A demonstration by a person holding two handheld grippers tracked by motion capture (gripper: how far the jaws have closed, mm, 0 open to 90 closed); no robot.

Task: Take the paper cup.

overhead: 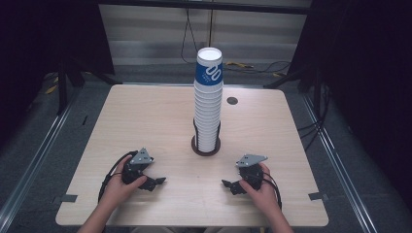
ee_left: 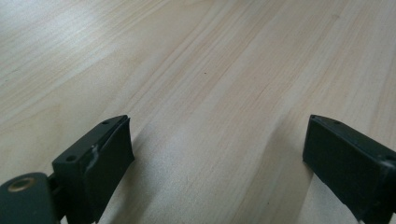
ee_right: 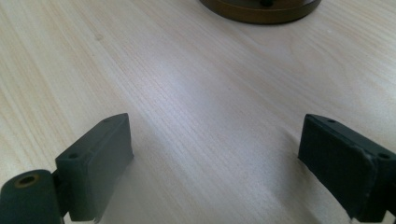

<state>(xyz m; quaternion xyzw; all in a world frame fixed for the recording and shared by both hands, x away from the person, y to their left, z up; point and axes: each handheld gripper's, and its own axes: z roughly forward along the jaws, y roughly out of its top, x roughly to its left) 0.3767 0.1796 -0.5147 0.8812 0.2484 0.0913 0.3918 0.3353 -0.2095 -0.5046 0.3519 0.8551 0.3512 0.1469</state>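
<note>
A: What sat closest to the lens in the high view?

B: The person's two hands, low in the frame. The left hand [overhead: 116, 187] held the left gripper [overhead: 156, 182] at lower left, and the right hand [overhead: 259, 189] held the right gripper [overhead: 231, 185] at lower right. Both grippers lay low over the table [overhead: 145, 121], tips turned inward toward each other, well apart.

A: And the jaws?

B: Spread wide on both. In the left gripper view the two black jaws rose from the bottom corners with bare wood between them, nothing gripped. The right gripper view gave the same: jaws parted, nothing between them but tabletop.

A: Where were the cups?

B: The cup stack [overhead: 208, 104] stood upright at the centre of the frame, above and between the two grippers, apart from both. The top cup [overhead: 209, 67] wore a blue band with white marks; those beneath were white. The stack sat in a dark round holder [overhead: 206, 147] on the table. The rim of that holder [ee_right: 261, 10] showed at the top edge of the right gripper view, ahead of the open jaws.

A: Anything else on the table?

B: A small dark round spot [overhead: 232, 101] right of the stack, toward the upper part of the tabletop.
</note>
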